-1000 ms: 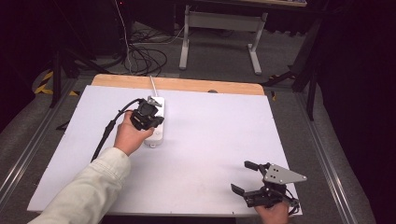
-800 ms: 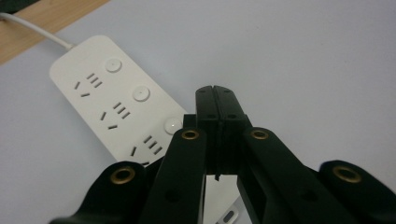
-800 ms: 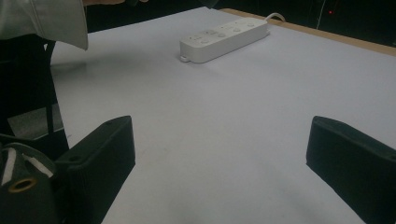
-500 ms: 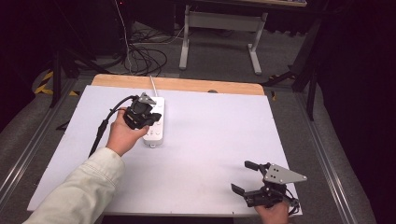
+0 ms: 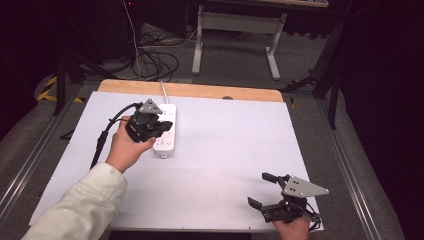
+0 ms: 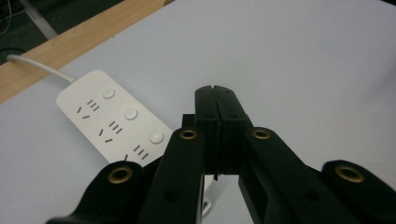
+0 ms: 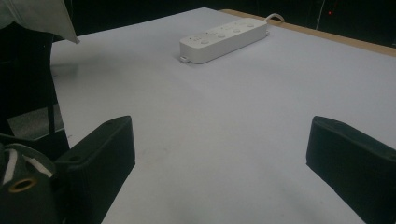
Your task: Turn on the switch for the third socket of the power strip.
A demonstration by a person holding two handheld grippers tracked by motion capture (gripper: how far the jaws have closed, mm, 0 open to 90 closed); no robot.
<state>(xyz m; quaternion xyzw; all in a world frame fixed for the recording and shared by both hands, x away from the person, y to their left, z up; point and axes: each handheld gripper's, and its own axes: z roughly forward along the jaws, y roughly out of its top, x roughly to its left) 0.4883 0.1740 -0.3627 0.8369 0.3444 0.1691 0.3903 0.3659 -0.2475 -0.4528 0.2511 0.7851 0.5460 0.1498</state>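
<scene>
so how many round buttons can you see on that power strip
3 on the power strip: one near the cord end, one midway, one nearest the left gripper, which may hide more.

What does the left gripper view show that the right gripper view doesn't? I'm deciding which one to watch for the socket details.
The left gripper view alone gives the power strip from above: its socket slots and three round buttons, with the left gripper shut and empty beside it. The right gripper view alone gives the strip's side wall, and the right gripper standing open low over bare table, far from the strip. Both show the white power strip, its white cord, the white table surface and the wooden edge behind it.
</scene>
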